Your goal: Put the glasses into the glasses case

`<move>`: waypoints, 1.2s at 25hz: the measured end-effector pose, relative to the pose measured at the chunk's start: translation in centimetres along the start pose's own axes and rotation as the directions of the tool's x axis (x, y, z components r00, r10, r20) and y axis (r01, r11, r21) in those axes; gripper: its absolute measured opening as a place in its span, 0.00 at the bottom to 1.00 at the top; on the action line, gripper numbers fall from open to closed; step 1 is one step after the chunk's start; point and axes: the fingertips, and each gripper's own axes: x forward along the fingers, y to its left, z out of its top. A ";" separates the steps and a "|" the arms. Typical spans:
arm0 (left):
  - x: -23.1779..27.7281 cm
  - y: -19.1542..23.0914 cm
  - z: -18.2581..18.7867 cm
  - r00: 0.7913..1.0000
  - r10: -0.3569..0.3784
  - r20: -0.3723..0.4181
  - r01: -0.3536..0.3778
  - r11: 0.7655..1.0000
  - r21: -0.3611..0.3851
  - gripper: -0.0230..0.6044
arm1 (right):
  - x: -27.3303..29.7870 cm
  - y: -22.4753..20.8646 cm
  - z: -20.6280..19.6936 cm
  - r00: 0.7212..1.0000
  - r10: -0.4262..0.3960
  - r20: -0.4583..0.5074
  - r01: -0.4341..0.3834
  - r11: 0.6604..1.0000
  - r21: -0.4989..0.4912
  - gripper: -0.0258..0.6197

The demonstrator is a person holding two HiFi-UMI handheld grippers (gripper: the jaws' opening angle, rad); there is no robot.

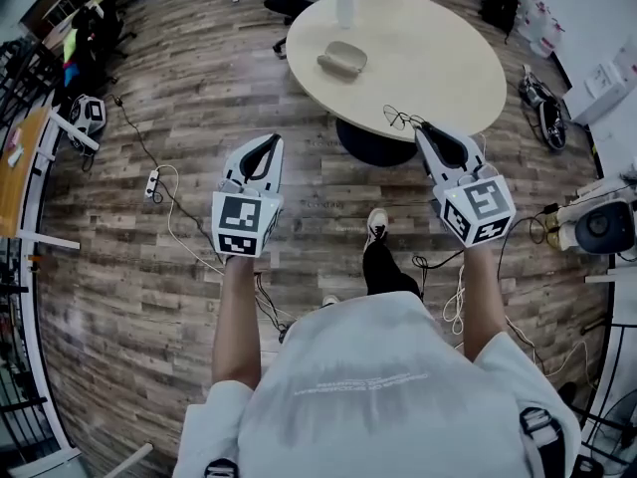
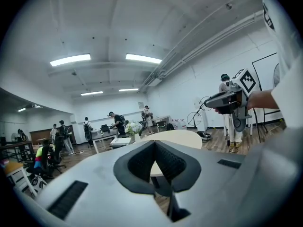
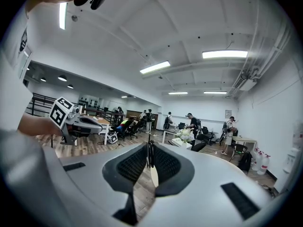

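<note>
Looking down from my head, I am standing at a round table [image 1: 438,58] and holding a pair of tongs in each hand. My right gripper [image 1: 422,127] is reaching to the near edge of the table, and its tip is touching the thin dark glasses [image 1: 400,119] there. The glasses case [image 1: 341,60] is lying shut further in on the tabletop, well apart from the glasses, with a white vase [image 1: 344,6] beyond it. My left gripper [image 1: 273,139] is hanging over the wooden floor [image 1: 149,297], short of the table, with its tips together.

Along my left gripper [image 2: 154,143], the two dark pads are meeting at the tip and are gripping nothing; the table's pale top is showing past them.

Along my right gripper [image 3: 149,160], the pads are pressing together on a thin dark strip, which looks like part of the glasses [image 3: 149,148] frame.
</note>
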 end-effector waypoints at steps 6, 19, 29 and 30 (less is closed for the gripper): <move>6.3 2.6 -1.5 0.997 0.044 -0.067 -0.045 0.999 -0.015 0.06 | 5.9 -5.7 -1.9 1.000 0.024 0.014 -0.024 0.999 0.046 0.10; 23.0 7.2 -1.5 0.975 0.116 -0.187 -0.123 0.992 -0.025 0.06 | 19.3 -19.6 -4.5 0.995 0.101 0.005 -0.101 0.985 0.141 0.10; 31.6 9.3 -3.3 0.955 0.125 -0.268 -0.143 0.988 -0.048 0.06 | 25.8 -24.9 -6.6 0.983 0.182 -0.022 -0.177 0.974 0.142 0.10; 32.2 9.5 -3.8 0.953 0.124 -0.276 -0.144 0.988 -0.054 0.06 | 26.4 -25.3 -6.9 0.982 0.187 -0.023 -0.182 0.972 0.146 0.10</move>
